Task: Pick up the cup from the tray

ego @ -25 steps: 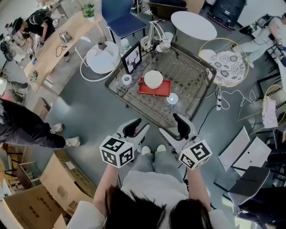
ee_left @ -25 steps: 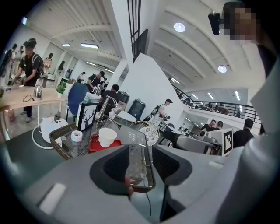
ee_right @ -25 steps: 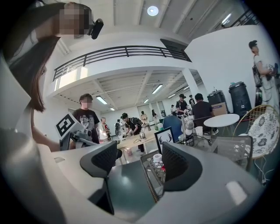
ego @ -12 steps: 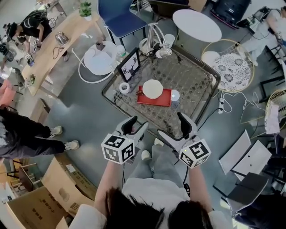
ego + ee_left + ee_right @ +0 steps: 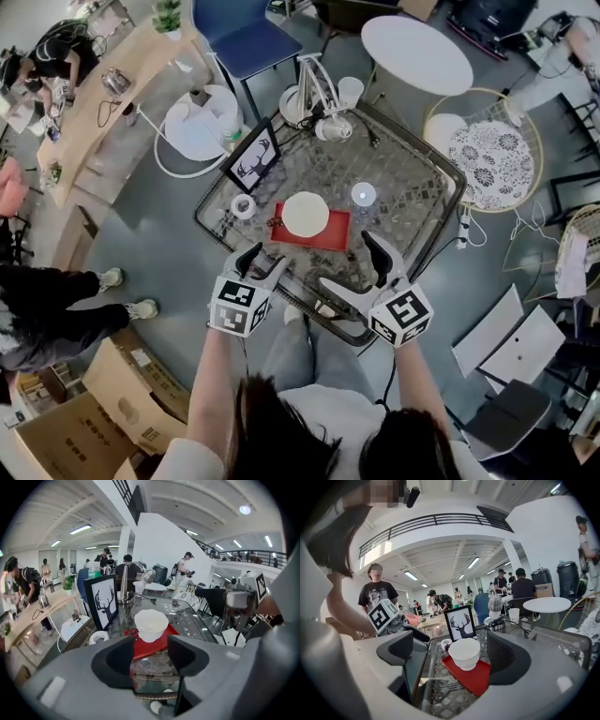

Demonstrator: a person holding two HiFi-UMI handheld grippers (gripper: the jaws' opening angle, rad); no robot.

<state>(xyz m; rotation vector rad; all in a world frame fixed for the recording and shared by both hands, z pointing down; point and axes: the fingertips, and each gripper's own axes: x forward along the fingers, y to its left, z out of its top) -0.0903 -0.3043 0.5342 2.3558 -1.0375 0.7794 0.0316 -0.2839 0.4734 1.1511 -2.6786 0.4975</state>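
Both my tongs gaping wide, nothing held: left tongs (image 5: 262, 261) and right tongs (image 5: 352, 267) hover at near edge of tabletop (image 5: 403, 192). Cup (image 5: 306, 214) upright on tray (image 5: 336, 231), mid-tabletop, ahead of both, untouched.

Risks: cup wide, rounded, smooth white, seems to taper to narrow foot. Pinch on curve likely slips or tips it. Tray flat, red, thin, on patterned glass; sideways nudge may skate it.

Smooth white cup (image 5: 306, 214), matt red tray (image 5: 337, 231), glossy glass tabletop (image 5: 405, 180)
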